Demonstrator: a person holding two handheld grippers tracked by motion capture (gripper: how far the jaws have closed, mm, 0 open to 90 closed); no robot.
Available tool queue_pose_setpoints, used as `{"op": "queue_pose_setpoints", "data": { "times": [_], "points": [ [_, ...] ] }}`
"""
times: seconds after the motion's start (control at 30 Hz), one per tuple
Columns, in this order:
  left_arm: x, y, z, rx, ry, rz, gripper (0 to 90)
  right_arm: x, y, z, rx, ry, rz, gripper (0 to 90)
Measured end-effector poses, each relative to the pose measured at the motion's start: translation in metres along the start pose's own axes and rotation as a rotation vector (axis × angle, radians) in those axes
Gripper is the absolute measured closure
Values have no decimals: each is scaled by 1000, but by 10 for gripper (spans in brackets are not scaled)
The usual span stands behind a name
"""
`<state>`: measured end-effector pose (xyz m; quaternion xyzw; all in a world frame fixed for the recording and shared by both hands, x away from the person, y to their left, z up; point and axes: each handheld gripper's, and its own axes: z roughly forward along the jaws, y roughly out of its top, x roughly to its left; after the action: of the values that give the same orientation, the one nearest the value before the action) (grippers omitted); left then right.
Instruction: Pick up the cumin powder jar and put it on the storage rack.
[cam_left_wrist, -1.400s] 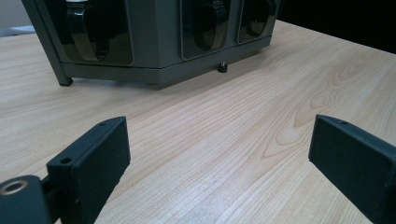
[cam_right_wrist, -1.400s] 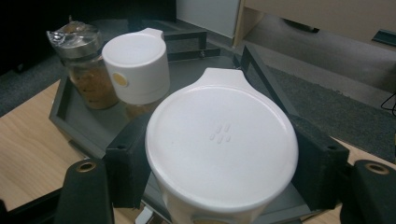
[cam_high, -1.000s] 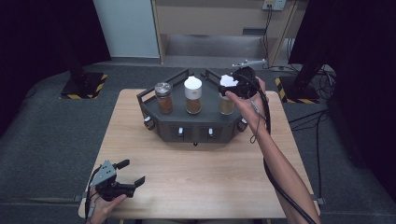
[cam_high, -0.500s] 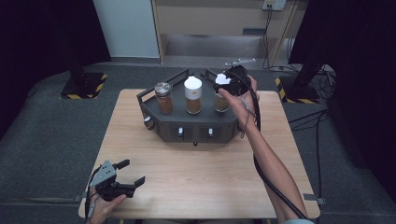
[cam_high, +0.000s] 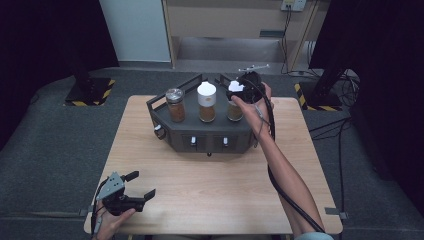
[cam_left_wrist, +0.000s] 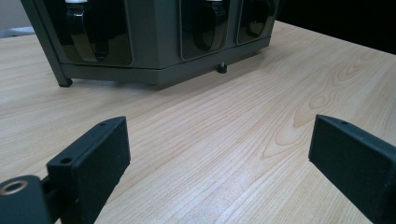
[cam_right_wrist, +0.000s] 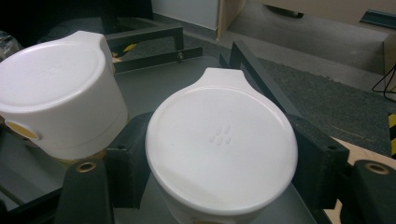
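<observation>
Right gripper (cam_right_wrist: 219, 158) clamped on white jar lid (cam_right_wrist: 222, 149) — smooth, slippery, best held at rim; left gripper (cam_left_wrist: 219, 158) wide open, empty.

Your white lid (cam_right_wrist: 222, 149) is round with a small tab at its far edge and tiny raised marks in the middle. It sits flat-side up over the jar of brown stuff (cam_high: 234, 111) at the right end of the dark rack (cam_high: 200, 137), beside another white-capped jar (cam_high: 206, 102).
</observation>
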<state>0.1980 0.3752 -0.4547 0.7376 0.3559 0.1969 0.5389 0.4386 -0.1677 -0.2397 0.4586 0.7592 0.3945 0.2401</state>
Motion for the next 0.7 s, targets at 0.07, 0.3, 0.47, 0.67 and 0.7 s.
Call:
{"op": "queue_pose_setpoints", "data": {
  "times": [0.07,0.3,0.47,0.67,0.7],
  "points": [
    [0,0,0,0,0,0,44,0,-2,1,-4,1,2,310],
    [0,0,0,0,-2,2,44,-1,-2,2,-8,-1,8,309],
    [0,0,0,1,-3,3,44,-1,-3,3,-10,0,11,309],
    [0,0,0,3,-4,5,44,-1,-4,3,-14,-1,12,308],
    [0,0,0,3,-4,5,44,-1,-4,3,-14,-1,12,308]
  ]
}}
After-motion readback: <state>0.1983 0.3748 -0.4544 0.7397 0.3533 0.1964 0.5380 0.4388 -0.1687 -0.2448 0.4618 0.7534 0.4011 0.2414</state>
